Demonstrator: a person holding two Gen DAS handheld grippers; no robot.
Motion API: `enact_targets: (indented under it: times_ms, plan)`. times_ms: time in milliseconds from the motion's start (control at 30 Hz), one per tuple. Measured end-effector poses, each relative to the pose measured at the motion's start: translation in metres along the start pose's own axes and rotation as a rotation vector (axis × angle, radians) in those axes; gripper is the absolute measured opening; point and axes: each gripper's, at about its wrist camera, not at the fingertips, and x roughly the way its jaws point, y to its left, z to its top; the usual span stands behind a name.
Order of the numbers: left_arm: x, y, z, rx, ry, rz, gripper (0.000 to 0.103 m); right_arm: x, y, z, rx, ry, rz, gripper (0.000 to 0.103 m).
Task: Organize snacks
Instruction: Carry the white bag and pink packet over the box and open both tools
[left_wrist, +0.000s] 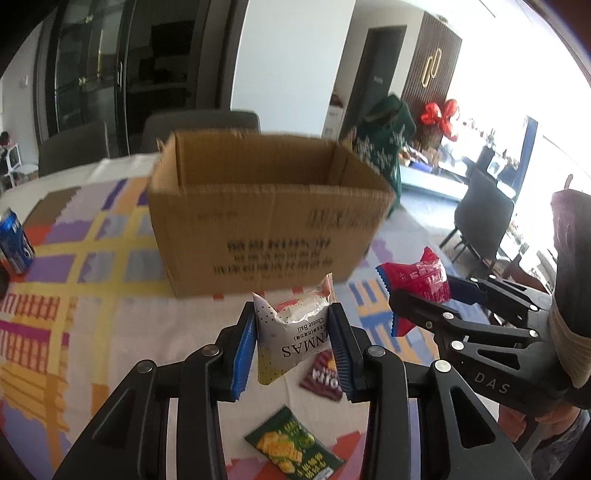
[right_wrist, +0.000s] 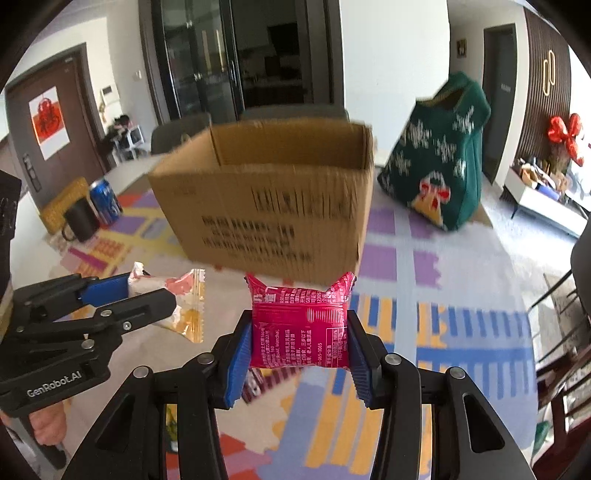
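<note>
Above the table: both grippers are held up side by side in front of the box, each with a packet.
Left gripper (left_wrist: 291, 343): jaws closed partway on the white packet (left_wrist: 291, 332), blue pads pressing its two sides; the packet stands upright between them, clear of the table.
Right gripper (right_wrist: 299, 339): jaws closed partway on the red packet (right_wrist: 299, 325), gripped by its sides and also lifted off the table.
Box (left_wrist: 266, 210): brown cardboard, open at the top, standing on the patterned tablecloth (left_wrist: 74, 295) just beyond both packets; its inside is not visible.
Loose snacks: a green packet (left_wrist: 293, 448) and a maroon packet (left_wrist: 321, 376) lie flat on the cloth below the left gripper.
Left side of table: a blue can (right_wrist: 105, 201) stands beside a black mug (right_wrist: 81, 221).
Right of box: a green bag (right_wrist: 439, 155) stands well apart.
</note>
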Motion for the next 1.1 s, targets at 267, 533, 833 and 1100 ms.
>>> enact_targets:
  times_ms: [267, 533, 833, 1100]
  plan:
    - [-0.020, 0.006, 0.035, 0.006, -0.110, 0.030, 0.038, -0.017, 0.007, 0.038, -0.001, -0.104, 0.006, 0.048]
    - [-0.026, 0.015, 0.066, 0.021, -0.176, 0.074, 0.038, -0.027, 0.014, 0.071, -0.015, -0.181, 0.008, 0.048]
    - [-0.022, 0.026, 0.096, 0.027, -0.203, 0.100, 0.038, -0.020, 0.016, 0.105, -0.020, -0.206, 0.038, 0.048]
    - [-0.002, 0.036, 0.112, 0.025, -0.166, 0.118, 0.038, 0.003, 0.018, 0.126, -0.049, -0.177, 0.024, 0.048]
